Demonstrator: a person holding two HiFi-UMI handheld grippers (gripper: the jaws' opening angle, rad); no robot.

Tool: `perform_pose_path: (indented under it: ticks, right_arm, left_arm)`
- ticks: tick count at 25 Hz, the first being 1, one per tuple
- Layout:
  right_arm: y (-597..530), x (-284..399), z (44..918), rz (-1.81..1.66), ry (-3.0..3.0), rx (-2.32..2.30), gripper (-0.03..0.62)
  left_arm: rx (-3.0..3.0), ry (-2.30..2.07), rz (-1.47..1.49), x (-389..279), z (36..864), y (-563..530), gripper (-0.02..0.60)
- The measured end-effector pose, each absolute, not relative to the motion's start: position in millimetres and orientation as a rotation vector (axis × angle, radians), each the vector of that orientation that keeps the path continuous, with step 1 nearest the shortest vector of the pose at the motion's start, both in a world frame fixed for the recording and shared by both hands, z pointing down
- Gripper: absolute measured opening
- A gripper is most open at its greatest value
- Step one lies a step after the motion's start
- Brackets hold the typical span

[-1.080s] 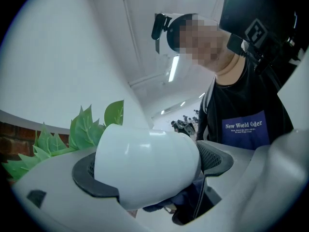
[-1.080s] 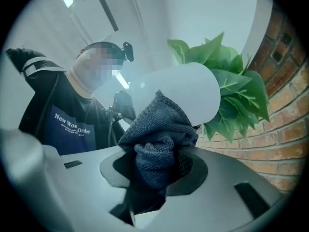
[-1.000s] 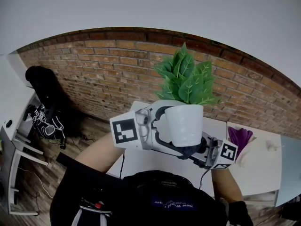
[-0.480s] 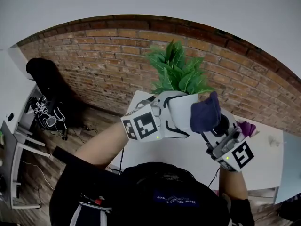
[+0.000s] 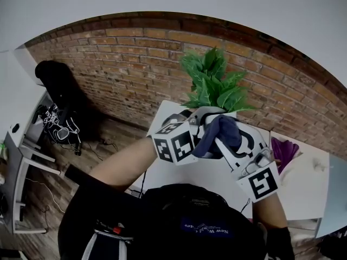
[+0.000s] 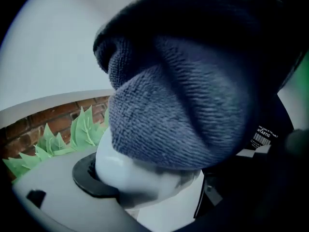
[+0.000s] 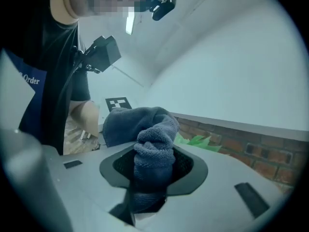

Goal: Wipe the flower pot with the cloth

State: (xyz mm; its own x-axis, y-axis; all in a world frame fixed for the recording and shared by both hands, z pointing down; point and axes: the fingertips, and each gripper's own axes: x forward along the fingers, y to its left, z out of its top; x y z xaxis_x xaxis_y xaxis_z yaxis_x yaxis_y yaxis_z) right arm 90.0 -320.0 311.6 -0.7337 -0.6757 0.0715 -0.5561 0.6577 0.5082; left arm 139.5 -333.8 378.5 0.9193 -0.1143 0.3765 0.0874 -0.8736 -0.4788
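The white flower pot (image 5: 205,114) with its green leafy plant (image 5: 214,83) is held up in the air, and my left gripper (image 5: 191,133) is shut on it. In the left gripper view the pot's (image 6: 125,170) rounded side sits between the jaws of this gripper (image 6: 154,187). The dark blue cloth (image 6: 183,105) is pressed onto the pot and covers most of it. My right gripper (image 7: 149,178) is shut on the bunched cloth (image 7: 152,153). In the head view the cloth (image 5: 217,134) lies over the pot's front, with the right gripper (image 5: 238,148) just below and to its right.
Beneath the grippers stands a white table (image 5: 179,183) against a brick wall (image 5: 108,64). A purple item (image 5: 283,150) lies on the table to the right. A black chair (image 5: 54,85) and a white desk (image 5: 21,145) with cables are on the left.
The right gripper has carried the cloth from under the pot, up past its right side and across its front. The pot has stayed raised in the left gripper.
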Motion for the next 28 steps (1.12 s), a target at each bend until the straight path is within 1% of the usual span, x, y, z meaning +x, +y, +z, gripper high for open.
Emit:
perform_pose_path:
  ticks: [7,13,20,24,28]
  right_arm:
    - [-325.5,129.8,299.2,-0.511,-2.787,1.148,0.130]
    - [-334.3,170.4,311.5,-0.163,-3.019,1.220,0.129]
    - [-343.5,179.5,341.6,0.120,-3.100,1.211,0.129]
    - [-345.6,173.6,354.2,0.168,-3.075,1.177,0.129]
    - [-345.4,185.1,333.0,0.070,-3.083,1.245,0.129]
  left_arm:
    - [-2.598,0.006,-0.434,137.6,361.3,-325.0,0.523]
    - [-2.601,-0.012,-0.325,134.0,346.5,-314.5,0.523]
    - [-2.607,-0.074,-0.215,131.1,325.5,-299.3,0.523]
    - [-2.640,-0.106,-0.174,128.9,319.9,-295.6,0.523]
    - [-2.620,-0.084,-0.233,132.0,330.2,-304.9,0.523]
